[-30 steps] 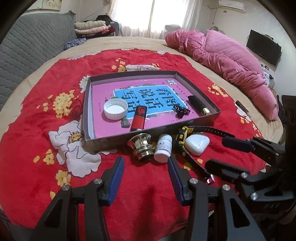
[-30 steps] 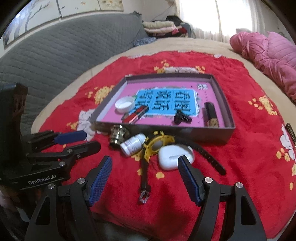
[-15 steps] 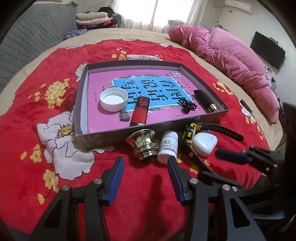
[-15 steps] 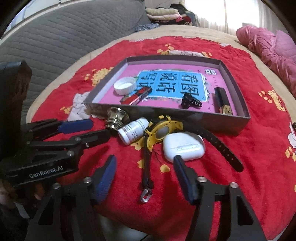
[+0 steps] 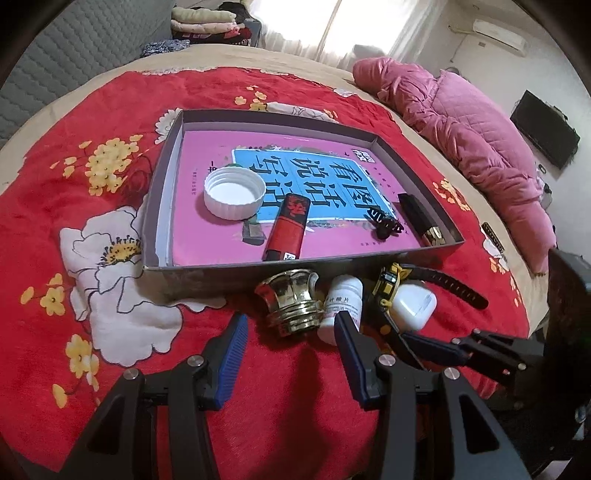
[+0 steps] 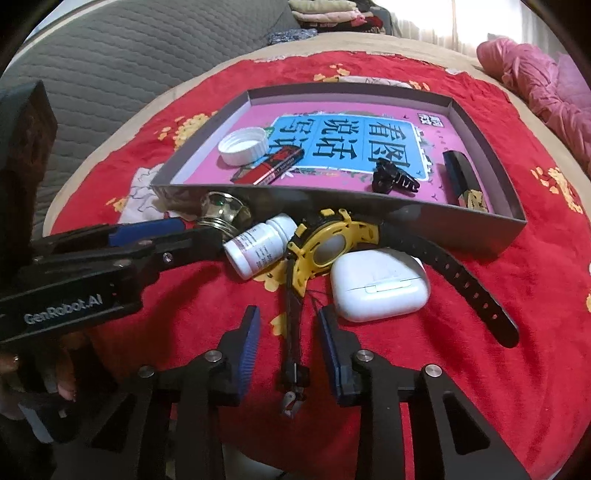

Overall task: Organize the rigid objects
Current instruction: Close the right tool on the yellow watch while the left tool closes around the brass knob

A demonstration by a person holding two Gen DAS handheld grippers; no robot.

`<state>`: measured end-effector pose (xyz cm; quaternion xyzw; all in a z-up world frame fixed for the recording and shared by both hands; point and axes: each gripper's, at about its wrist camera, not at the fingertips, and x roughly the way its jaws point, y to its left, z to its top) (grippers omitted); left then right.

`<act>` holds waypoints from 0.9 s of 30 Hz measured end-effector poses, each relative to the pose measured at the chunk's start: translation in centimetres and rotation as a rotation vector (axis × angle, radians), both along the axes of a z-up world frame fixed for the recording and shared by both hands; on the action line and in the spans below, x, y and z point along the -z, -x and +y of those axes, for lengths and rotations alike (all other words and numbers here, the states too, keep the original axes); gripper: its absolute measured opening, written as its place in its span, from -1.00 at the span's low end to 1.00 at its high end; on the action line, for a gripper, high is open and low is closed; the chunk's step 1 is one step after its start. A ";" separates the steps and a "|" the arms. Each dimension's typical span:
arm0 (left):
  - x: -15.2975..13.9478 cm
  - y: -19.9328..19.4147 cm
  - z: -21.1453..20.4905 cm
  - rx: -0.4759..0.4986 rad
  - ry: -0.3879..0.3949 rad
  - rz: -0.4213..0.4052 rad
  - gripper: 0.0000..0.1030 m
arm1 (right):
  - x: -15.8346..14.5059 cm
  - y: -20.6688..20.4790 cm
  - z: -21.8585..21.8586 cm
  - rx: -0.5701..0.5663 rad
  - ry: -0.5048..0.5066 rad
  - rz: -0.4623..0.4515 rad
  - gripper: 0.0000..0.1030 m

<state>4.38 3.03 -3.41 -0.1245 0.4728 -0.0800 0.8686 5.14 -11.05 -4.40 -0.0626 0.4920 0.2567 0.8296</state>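
Note:
A grey box (image 5: 207,278) (image 6: 480,236) with a pink floor holds a white cap (image 5: 234,192), a red lighter (image 5: 290,225), a black clip (image 5: 386,225) and a dark tube (image 5: 419,218). In front of it lie a gold knob (image 5: 291,304) (image 6: 221,212), a white pill bottle (image 5: 341,304) (image 6: 258,245), a yellow watch (image 6: 328,251) and a white earbud case (image 6: 378,284) (image 5: 412,306). My left gripper (image 5: 290,332) is open, its jaws straddling the gold knob. My right gripper (image 6: 290,330) is open around the watch strap (image 6: 293,332).
A red flowered blanket (image 5: 110,288) covers the bed. A pink quilt (image 5: 469,125) lies at the far right, folded clothes (image 5: 207,22) at the back and a grey padded headboard (image 6: 129,55) on the left.
Both grippers have moved forward toward the objects. The left one now flanks the gold knob. The right one's jaws have narrowed around the watch strap.

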 end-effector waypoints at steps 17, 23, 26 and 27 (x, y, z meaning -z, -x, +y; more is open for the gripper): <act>1.4 -2.0 0.5 -0.071 0.050 0.067 -0.07 | 1.4 -1.3 0.3 0.004 -0.007 0.051 -0.38; 1.8 -2.6 0.1 -0.076 0.032 0.074 -0.07 | 1.6 -1.7 0.0 0.016 -0.047 0.067 -0.38; 2.0 -2.8 0.1 -0.081 0.036 0.081 -0.07 | 1.6 -1.7 -0.2 0.025 -0.065 0.063 -0.40; 2.0 -2.9 0.1 -0.083 0.040 0.083 -0.07 | 1.6 -1.7 -0.4 0.028 -0.068 0.062 -0.44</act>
